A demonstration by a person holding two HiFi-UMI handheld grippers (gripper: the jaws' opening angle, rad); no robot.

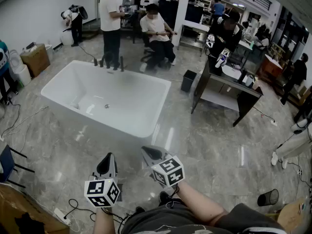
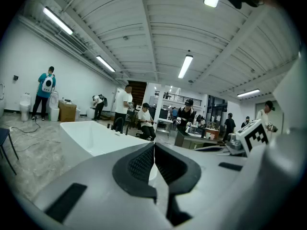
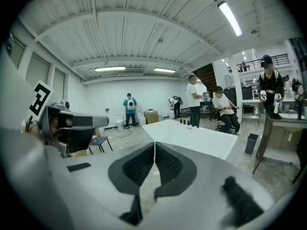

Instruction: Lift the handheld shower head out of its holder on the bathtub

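White bathtub (image 1: 141,101) well ahead | shower fittings (image 1: 111,62) on far rim | left gripper (image 1: 107,157), right gripper (image 1: 147,151) fingers closed, empty | I should close in, open before reaching.

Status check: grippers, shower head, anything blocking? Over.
Left gripper and right gripper shut, empty, short of bathtub. Shower fittings on far rim untouched. Person standing close behind them.

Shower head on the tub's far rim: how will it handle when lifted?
Probably stiff and light: the dark fittings on the far rim of the bathtub look slim and upright. Which one lifts out, too small to tell. No hose shows; if one trails below, expect drag on the lift.
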